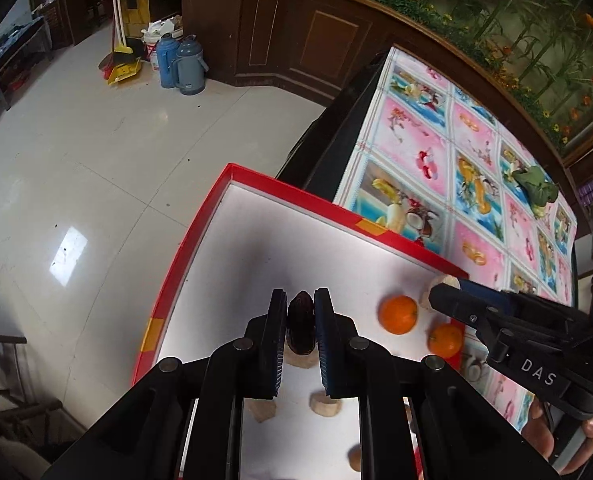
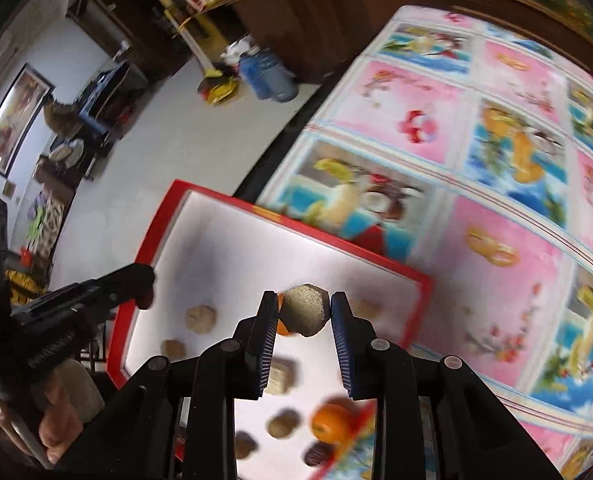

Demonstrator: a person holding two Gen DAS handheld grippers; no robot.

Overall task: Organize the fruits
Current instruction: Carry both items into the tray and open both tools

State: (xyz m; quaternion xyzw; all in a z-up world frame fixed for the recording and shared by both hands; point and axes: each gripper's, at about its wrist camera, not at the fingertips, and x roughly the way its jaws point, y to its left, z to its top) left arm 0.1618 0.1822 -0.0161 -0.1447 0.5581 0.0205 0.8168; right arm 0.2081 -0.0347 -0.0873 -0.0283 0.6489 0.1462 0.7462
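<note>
The worktop (image 1: 476,152) wears a cloth printed with pink and blue fruit squares, and a green leafy thing (image 1: 536,188) lies on its far part. A red-rimmed tray (image 1: 296,194) with a white floor sits at the worktop's near corner, overhanging the tiled floor (image 1: 96,184). Held over the tray, the left gripper (image 1: 301,308) is clamped on a dark brown date-like fruit (image 1: 301,326). The right gripper (image 2: 304,304) pinches a pale beige lumpy piece (image 2: 305,310) above the tray's right side. On the tray floor lie two oranges (image 1: 398,314), near each other, and several small beige pieces (image 1: 325,403), apart from each other.
</note>
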